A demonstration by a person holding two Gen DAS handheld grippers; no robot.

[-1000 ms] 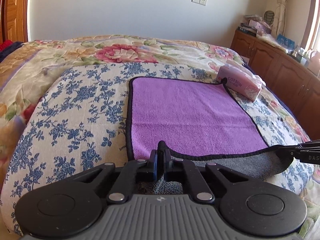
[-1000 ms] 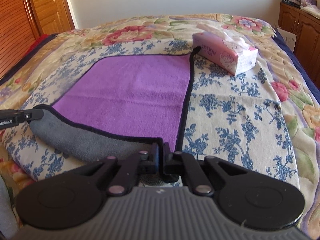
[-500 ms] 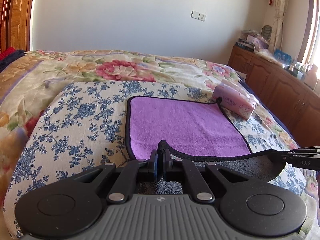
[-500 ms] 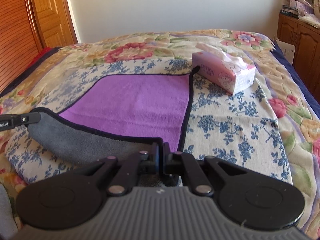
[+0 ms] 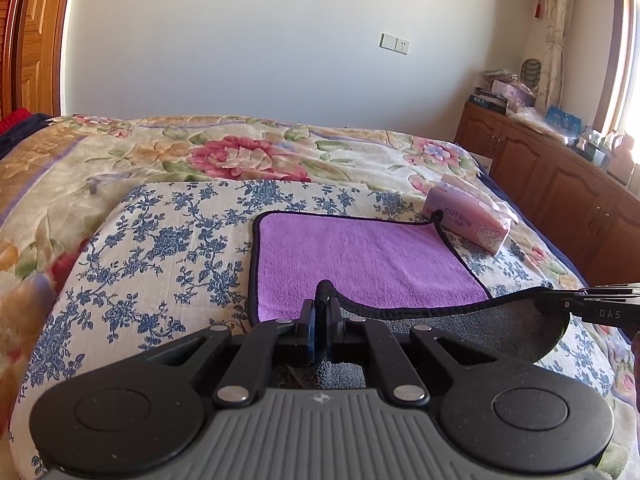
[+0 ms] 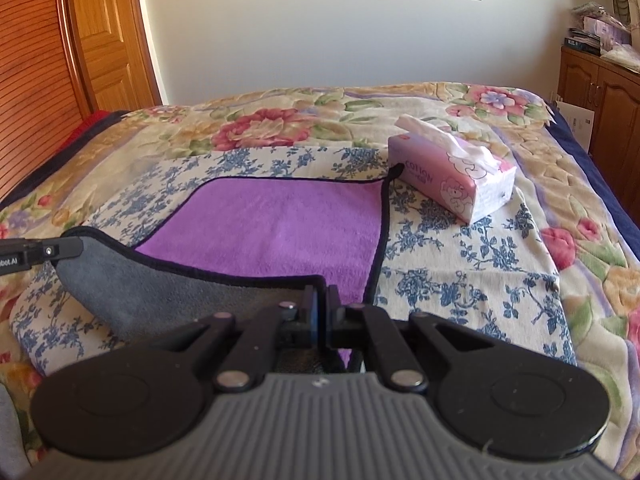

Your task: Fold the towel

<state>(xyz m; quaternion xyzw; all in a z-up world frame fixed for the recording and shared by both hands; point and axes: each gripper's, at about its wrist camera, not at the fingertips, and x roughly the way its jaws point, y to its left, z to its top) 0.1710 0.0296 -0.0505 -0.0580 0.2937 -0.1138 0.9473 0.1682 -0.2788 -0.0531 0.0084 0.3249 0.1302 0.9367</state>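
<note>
A towel [image 5: 360, 256], purple on top, grey underneath, with a black hem, lies on the bed; it also shows in the right wrist view [image 6: 280, 224]. My left gripper [image 5: 320, 304] is shut on its near left corner. My right gripper [image 6: 322, 292] is shut on its near right corner. Both corners are lifted, so the near edge hangs between them and shows its grey underside [image 6: 160, 292]. The right gripper's tip shows in the left wrist view [image 5: 560, 304], and the left gripper's tip in the right wrist view [image 6: 60, 250].
A pink tissue pack [image 6: 452, 176] lies at the towel's far right corner, also in the left wrist view [image 5: 468, 220]. The bed has a floral quilt [image 5: 160, 248]. Wooden cabinets [image 5: 560, 184] stand to the right, a wooden door [image 6: 104, 32] to the left.
Both grippers have risen with the towel's near corners. The near edge is lifted higher off the bed and the view tilts up toward the far wall.
</note>
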